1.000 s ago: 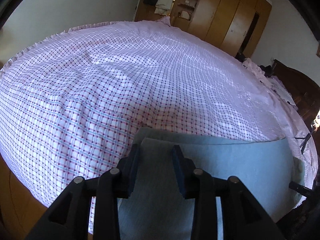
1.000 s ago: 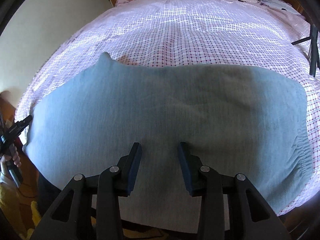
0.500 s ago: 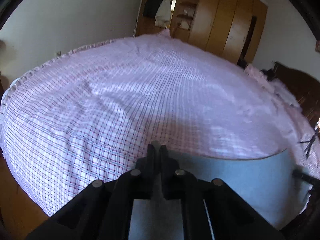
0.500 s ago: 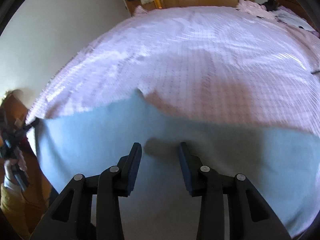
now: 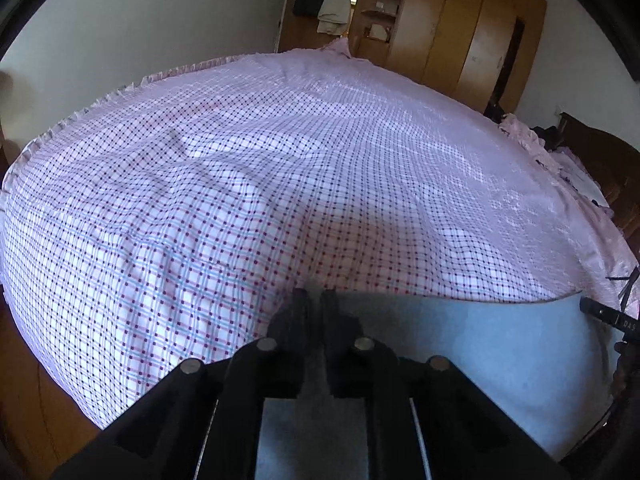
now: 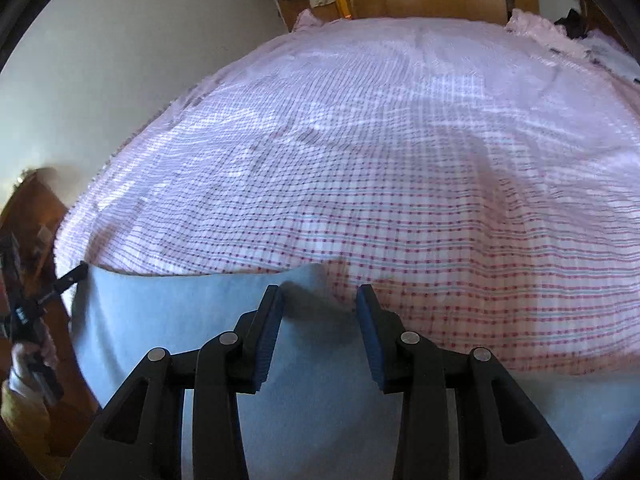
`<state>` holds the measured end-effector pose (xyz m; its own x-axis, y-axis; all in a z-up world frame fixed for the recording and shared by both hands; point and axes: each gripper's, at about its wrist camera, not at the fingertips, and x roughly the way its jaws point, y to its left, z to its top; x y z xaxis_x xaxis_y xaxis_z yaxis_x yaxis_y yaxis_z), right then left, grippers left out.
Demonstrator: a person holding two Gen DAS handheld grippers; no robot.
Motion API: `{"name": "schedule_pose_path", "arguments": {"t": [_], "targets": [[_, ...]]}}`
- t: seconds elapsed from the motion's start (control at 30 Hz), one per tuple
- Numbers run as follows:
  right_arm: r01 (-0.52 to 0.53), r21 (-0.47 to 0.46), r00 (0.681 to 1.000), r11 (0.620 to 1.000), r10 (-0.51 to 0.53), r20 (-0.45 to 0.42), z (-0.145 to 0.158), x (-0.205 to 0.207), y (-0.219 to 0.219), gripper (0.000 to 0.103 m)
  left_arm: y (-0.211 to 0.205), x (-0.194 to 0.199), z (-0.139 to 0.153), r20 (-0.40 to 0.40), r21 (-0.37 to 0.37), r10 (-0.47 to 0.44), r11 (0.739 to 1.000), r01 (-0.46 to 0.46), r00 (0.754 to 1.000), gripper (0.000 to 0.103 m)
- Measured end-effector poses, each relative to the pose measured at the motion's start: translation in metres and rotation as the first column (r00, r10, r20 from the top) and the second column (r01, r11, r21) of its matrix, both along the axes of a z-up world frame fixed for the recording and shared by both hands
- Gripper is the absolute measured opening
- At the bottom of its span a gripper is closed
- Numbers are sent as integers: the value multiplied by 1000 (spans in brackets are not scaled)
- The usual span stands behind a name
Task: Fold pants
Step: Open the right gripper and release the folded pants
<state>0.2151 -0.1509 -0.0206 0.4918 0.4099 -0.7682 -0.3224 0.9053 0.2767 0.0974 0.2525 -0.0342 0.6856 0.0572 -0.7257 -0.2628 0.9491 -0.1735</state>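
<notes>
In the left wrist view the left gripper (image 5: pixel 314 300) has just been closing, its jaws now pinched on the near corner of the pants (image 5: pixel 500 368), soft smooth grey-blue cloth lying on the near edge of the bed (image 5: pixel 240 184). Only the right wrist view shows the right gripper (image 6: pixel 320 300), its blue ribbed pads (image 6: pixel 368 320) standing partly apart above the pants' (image 6: pixel 180 312) peaked corner, gripping nothing. Beyond, the checked pink cover rumples; farther off stands a flat-doored wooden wardrobe (image 5: pixel 460 28).
</notes>
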Motion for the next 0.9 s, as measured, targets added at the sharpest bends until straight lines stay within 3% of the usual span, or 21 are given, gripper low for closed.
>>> {"name": "schedule_pose_path", "arguments": {"t": [0.2,0.47,0.67,0.8,0.9], "targets": [[73,-85,996,994,-68,60,-12,12,4,29,-2,8,-1,-32,53,30,998,-28,999,19],[139,26,988,990,-140,62,8,-4,-14,30,10,-25,26,-31,53,86,995,-84,996,20],[135,-11,988,991,-134,79,31,-54,-40,30,12,-79,24,-30,-57,146,987,-147,989,24],[151,-71,988,986,-149,37,28,-88,-59,30,8,-101,4,-62,-186,166,967,-174,984,28],[180,-96,984,979,-180,9,22,-114,-76,30,4,-105,-10,-91,-206,183,958,-198,979,31]]}}
